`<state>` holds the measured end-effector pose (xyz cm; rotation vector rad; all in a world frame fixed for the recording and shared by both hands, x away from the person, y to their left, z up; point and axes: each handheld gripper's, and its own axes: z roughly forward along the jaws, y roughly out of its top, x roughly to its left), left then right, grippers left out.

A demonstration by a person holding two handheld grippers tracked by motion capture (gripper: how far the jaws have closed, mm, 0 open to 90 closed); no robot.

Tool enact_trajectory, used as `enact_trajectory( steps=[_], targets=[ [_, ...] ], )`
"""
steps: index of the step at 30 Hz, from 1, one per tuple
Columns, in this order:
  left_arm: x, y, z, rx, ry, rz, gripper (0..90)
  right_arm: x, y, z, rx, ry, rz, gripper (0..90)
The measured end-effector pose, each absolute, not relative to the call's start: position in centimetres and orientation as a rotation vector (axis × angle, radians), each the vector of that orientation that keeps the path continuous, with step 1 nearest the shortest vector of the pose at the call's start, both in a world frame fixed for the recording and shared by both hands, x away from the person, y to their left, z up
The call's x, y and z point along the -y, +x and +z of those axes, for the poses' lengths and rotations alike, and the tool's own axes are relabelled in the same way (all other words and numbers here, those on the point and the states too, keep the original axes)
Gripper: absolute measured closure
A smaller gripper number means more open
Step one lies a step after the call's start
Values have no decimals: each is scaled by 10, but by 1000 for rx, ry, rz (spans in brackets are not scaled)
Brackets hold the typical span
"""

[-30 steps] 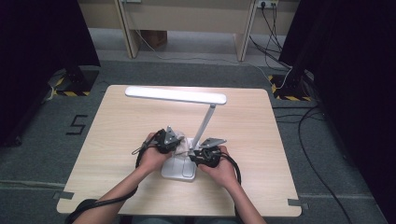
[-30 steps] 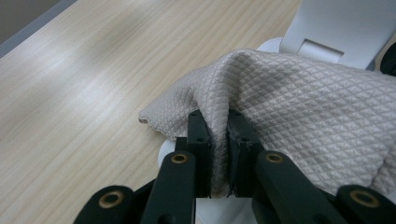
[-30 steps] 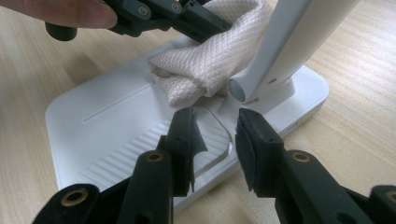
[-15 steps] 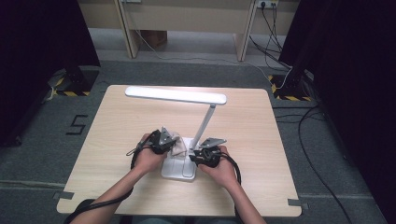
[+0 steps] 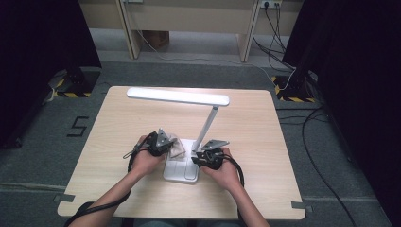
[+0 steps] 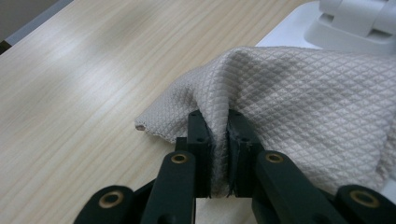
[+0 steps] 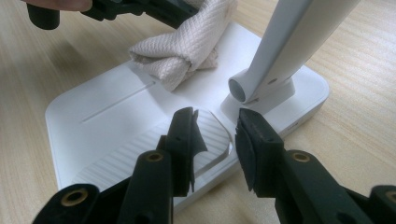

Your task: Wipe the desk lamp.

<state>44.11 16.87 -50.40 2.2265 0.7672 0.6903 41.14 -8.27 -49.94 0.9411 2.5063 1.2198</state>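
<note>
A white desk lamp stands on the table with its flat base (image 5: 181, 171) near the front edge, a slanted arm (image 5: 207, 126) and a long lit head (image 5: 177, 96). My left gripper (image 5: 160, 141) is shut on a beige quilted cloth (image 5: 178, 148) that rests on the base's left part. In the left gripper view the jaws (image 6: 217, 128) pinch a fold of the cloth (image 6: 308, 102). My right gripper (image 5: 208, 156) hovers over the base's right side, open. In the right gripper view its fingertips (image 7: 215, 126) are apart above the ribbed base (image 7: 116, 126), near the arm's hinge (image 7: 254, 86), with the cloth (image 7: 182, 51) beyond.
The light wooden table (image 5: 113, 123) has bare room left, right and behind the lamp. The lamp head overhangs the table's middle. Cables trail from both grippers toward the front edge. Grey floor, dark curtains and cables surround the table.
My left gripper has shifted slightly to the left with the cloth in it. The right gripper has stayed in place.
</note>
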Motion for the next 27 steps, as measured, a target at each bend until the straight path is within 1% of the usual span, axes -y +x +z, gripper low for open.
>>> enact_trajectory(
  steps=[27],
  targets=[
    [-192,441,-502,-813,2216,710,814,83,412,-499,-2509,939,1219,673]
  ],
)
